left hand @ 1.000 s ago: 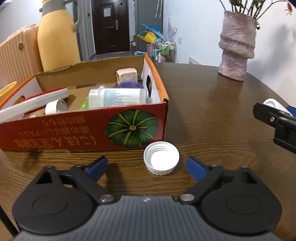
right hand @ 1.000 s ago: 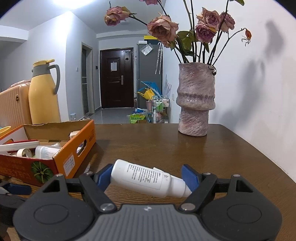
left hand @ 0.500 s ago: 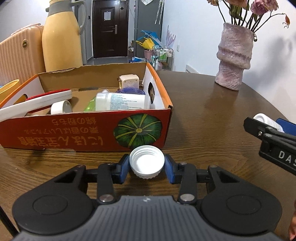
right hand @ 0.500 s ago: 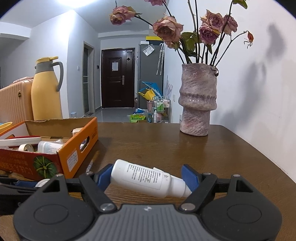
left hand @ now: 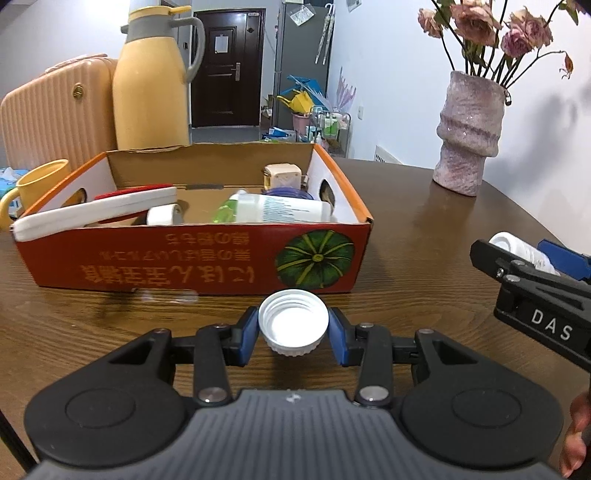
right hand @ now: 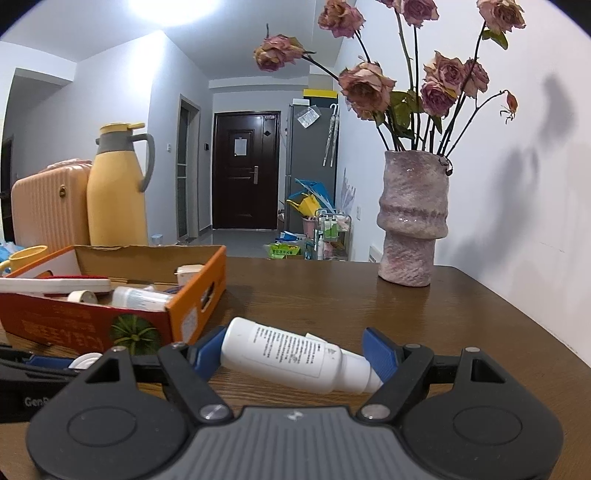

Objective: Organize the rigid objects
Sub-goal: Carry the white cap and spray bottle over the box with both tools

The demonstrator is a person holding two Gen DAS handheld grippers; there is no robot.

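Your left gripper clamps the white cap before the box; your right gripper pinches the white bottle endwise.

Cap before box — vase right

A dark wooden worktop meets a white wall beside the pink vase. Left of the vase, a hallway ends at a dark door, a grey fridge standing between them. Ceiling light glares above the door.
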